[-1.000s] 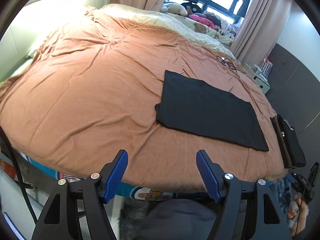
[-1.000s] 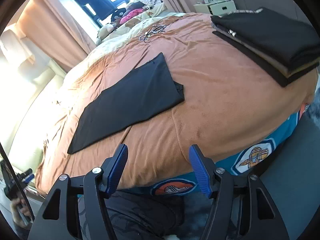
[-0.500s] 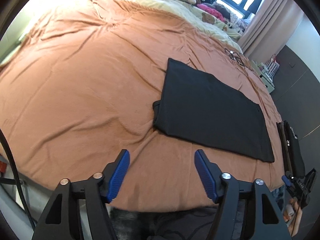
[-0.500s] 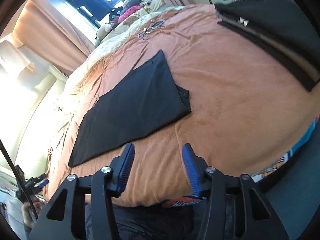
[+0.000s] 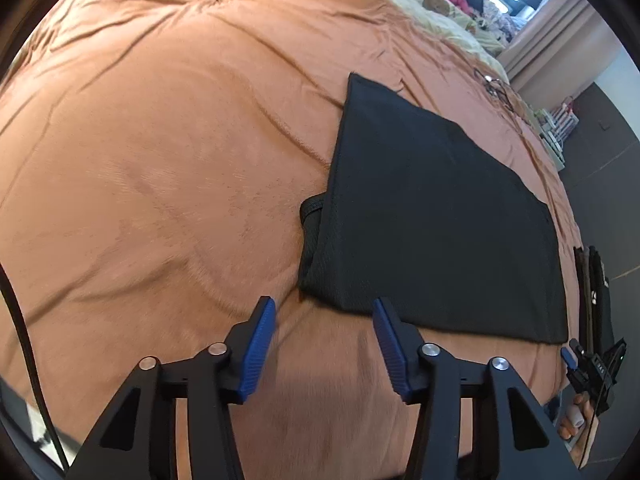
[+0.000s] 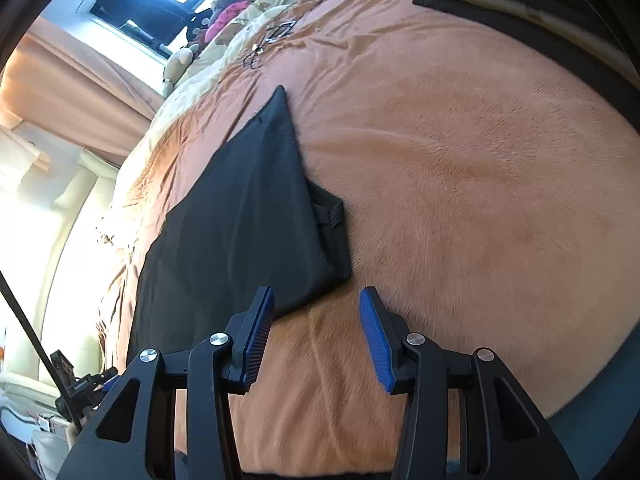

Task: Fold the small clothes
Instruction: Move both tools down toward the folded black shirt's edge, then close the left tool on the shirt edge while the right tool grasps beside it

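Observation:
A black garment (image 5: 432, 216) lies flat, folded into a long rectangle, on the orange bedspread (image 5: 160, 184). A sleeve end sticks out at its near left edge. My left gripper (image 5: 323, 340) is open and empty, just short of the garment's near left corner. In the right wrist view the same garment (image 6: 240, 232) lies to the left. My right gripper (image 6: 316, 332) is open and empty, its tips just short of the garment's near corner.
A stack of folded dark clothes (image 6: 520, 12) lies at the bed's right edge; it also shows in the left wrist view (image 5: 596, 292). Cables (image 5: 496, 84) and pillows with soft toys (image 6: 224, 20) lie at the far end. The other gripper (image 5: 592, 368) shows at far right.
Both grippers have moved forward and down over the bed toward the garment's near edge. The garment has not moved. Both stay open.

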{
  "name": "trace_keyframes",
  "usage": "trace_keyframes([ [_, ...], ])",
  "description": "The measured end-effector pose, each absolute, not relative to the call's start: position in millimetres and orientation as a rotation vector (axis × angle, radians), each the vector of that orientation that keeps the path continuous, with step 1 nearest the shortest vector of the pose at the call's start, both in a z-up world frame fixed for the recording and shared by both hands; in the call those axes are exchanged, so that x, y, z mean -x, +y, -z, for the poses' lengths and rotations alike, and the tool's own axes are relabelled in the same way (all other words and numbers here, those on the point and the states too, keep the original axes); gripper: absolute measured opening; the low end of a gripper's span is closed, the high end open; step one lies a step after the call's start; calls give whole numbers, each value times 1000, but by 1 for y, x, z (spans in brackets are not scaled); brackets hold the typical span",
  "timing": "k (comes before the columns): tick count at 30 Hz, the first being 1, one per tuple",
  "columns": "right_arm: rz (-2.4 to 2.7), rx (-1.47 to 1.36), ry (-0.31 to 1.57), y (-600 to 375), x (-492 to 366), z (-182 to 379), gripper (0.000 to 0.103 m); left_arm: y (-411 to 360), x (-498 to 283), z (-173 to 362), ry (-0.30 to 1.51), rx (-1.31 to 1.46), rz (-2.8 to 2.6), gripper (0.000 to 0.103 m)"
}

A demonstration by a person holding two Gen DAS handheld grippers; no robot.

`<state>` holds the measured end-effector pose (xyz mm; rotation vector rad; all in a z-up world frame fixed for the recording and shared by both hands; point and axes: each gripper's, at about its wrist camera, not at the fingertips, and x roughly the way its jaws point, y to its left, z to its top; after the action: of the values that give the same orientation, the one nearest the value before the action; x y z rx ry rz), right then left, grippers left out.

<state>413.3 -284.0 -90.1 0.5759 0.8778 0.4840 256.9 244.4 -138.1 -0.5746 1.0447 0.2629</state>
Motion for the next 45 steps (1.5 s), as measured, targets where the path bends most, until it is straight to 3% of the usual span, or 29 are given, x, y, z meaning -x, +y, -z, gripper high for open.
trace_keyframes([
  [7, -489, -574, 898, -281, -439, 92, 32, 258, -277, 159, 1099, 591, -303, 38],
  [14, -508, -566, 897, -274, -456, 96, 28, 260, -283, 162, 1085, 605, -285, 36],
  [19, -488, -490, 881, -266, -454, 93, 9, 255, -278, 162, 1096, 582, -286, 10],
  [21, -481, -468, 875, -266, -449, 90, 5, 251, -275, 157, 1095, 553, -290, 8],
  [34, -506, -426, 794, -284, -402, 56, 4, 242, -236, 112, 1020, 505, -268, 6],
  [45, -500, -362, 794, -299, -362, 53, 4, 221, -207, 118, 1011, 547, -250, 6],
])
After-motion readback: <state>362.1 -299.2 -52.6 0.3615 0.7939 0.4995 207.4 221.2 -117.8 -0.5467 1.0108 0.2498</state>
